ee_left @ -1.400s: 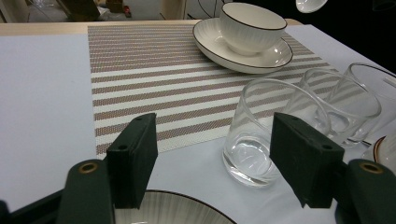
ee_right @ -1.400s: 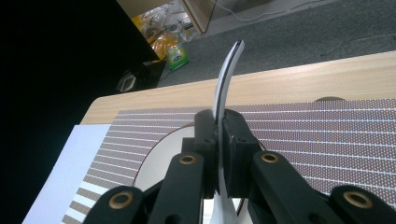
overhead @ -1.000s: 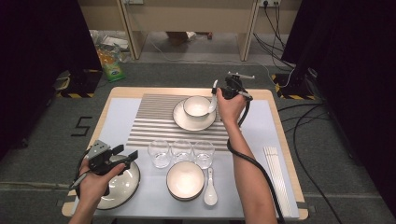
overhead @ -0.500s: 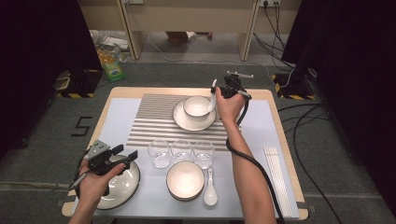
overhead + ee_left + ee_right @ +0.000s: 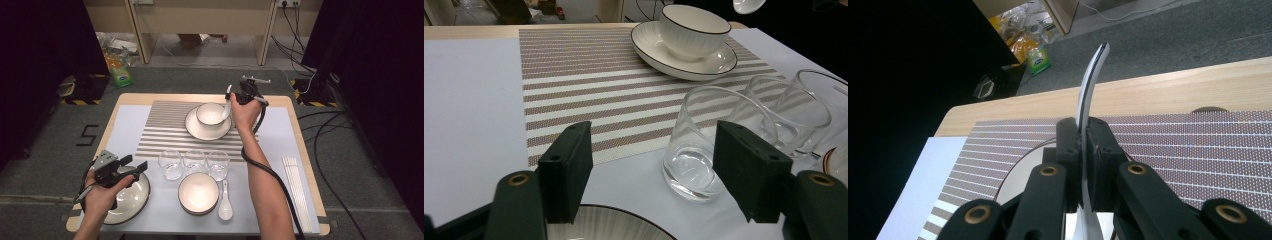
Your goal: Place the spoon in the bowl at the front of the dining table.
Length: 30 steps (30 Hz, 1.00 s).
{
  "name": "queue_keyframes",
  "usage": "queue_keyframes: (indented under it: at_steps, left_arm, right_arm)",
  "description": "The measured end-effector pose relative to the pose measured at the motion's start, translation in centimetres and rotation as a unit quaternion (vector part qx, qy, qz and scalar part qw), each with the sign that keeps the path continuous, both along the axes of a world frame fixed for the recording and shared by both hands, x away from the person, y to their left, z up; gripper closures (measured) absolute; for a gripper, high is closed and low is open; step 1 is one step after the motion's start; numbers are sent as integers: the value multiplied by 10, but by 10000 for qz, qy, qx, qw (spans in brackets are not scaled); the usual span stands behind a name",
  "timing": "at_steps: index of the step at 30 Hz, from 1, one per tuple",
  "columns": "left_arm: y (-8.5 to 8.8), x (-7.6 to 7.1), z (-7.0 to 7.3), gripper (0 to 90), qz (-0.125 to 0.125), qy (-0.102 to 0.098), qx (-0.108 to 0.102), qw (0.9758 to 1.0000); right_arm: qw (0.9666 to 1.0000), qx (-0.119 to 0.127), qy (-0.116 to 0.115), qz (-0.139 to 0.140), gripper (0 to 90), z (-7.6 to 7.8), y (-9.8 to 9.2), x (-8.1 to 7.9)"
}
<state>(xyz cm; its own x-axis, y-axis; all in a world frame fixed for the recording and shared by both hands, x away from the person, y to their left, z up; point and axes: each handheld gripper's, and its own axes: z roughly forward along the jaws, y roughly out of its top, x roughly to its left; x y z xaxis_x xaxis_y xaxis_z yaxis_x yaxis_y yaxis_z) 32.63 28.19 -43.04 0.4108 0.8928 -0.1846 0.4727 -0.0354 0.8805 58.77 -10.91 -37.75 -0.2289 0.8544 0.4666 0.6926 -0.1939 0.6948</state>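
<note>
White spoon [image 5: 227, 107] is clamped in my right gripper [image 5: 1082, 150] above the bowl [image 5: 210, 113] on its saucer [image 5: 196, 127] at the striped placemat's [image 5: 165, 130] far end, left gripper [image 5: 651, 170] spread, empty over the near-left plate [image 5: 135, 197].

Evenly lit from overhead; table [image 5: 150, 125] bright, white sheet [image 5: 292, 140] near washed out, surrounding curtains almost black. Soft short shadows under forearms and beside the bowl [image 5: 210, 113] near the far edge. High view slightly soft, low detail, mild compression smear. Left gripper view sharp on glasses [image 5: 704, 142], specular glints on rims and base, faint glare on the plate [image 5: 684, 57] glaze; jaws at the bottom dark, slightly blurred. Right gripper view: white spoon [image 5: 1088, 107] overexposed along its edge, background floor soft, left side lost to black. Placemat [image 5: 1198, 150] weave crisp, slight wide-angle stretch toward corners.
</note>
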Motion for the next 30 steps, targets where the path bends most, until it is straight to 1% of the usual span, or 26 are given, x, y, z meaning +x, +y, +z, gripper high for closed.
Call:
queue_keyframes:
  at_steps: [20,30]
  left_arm:
    - [0,0,0,318,-3,2,0,10000]
    - [0,0,0,317,-3,11,0,10000]
  right_arm:
    - [10000,11,-14,19,858,-1,3,4]
    - [10000,8,18,22,858,-2,5,6]
